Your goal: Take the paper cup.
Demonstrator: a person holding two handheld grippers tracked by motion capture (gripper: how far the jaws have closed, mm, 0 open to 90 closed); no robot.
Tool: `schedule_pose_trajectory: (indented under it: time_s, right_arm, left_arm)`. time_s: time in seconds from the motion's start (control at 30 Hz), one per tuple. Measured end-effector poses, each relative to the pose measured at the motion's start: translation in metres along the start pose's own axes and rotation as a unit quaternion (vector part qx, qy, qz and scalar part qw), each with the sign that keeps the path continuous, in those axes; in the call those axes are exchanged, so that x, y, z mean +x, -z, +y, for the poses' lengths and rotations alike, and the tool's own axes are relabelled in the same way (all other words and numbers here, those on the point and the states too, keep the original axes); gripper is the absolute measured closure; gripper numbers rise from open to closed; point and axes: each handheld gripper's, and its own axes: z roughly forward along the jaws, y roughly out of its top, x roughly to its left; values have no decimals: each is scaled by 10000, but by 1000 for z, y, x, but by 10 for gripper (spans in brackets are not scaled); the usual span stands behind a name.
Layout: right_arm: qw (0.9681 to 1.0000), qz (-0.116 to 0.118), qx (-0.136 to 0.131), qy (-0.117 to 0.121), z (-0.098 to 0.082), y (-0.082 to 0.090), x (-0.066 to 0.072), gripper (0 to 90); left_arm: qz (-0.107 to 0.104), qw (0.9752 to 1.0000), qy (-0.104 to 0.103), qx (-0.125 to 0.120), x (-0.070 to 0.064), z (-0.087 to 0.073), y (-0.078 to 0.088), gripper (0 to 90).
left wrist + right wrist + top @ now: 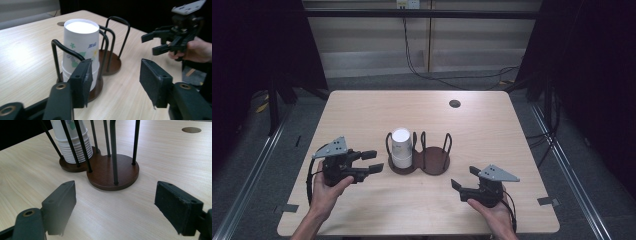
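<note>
— Cups: white paper stack, upside down, sitting in the left bay of a dark wire holder w/ two round wooden bases, approx. mid-bench. Top cup has small coloured prints on its side. Right bay has nothing in it.

— And the tools?

— Left tool is just beside the stack, on its left, held a bit above the bench and pointing at it. Jaws stand apart, nothing btwn them, not touching cups or wire. From its own camera the left pad lines up in front of the holder's near loop, but there's a gap.

— Right one?

— Right tool sits lower right of the holder, near but apart, aimed back toward the vacant bay. Jaws wide, nothing gripped; bare wood shows btwn the pads. A hand wraps each tool from below.

— Anything else on there?

— Round cable hole toward the far right of the bench, well apart from the holder.
</note>
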Motion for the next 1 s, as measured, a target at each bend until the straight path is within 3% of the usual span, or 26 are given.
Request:
schedule_pose_trajectory:
  time_s: [0.03, 0.17, 0.27, 0.47, 0.6, 0.67, 0.73, 1.0]
  right_arm:
    - [10000, 17, 14, -7, 0, 0, 1, 169]
    - [10000, 44, 64, 26, -1, -3, 2, 166]
    - [9998, 180, 118, 18, -1, -5, 4, 159]
    - [9998, 162, 88, 33, 0, -3, 3, 152]
    - [9998, 138, 127, 3, 0, -2, 3, 152]
    - [9998, 152, 116, 23, 0, -2, 3, 152]
    - [9998, 175, 123, 26, 0, -2, 3, 152]
    - [9996, 221, 154, 49, 0, -3, 4, 152]
  left_arm:
    - [-73, 9998, 107, 158, 2, 3, -4, 363]
    - [-154, 9992, 141, 337, 3, 10, -9, 352]
    - [-82, 9992, 118, 369, 5, 18, -10, 336]
    - [-9, 9986, 40, 529, 12, 29, -9, 303]
    - [4, 9988, 127, 466, 17, 32, -7, 273]
    - [6, 9983, 85, 569, 19, 34, -9, 304]
    - [68, 9977, 98, 665, 23, 39, -12, 255]
    - [151, 9962, -83, 850, 26, 55, -22, 269]
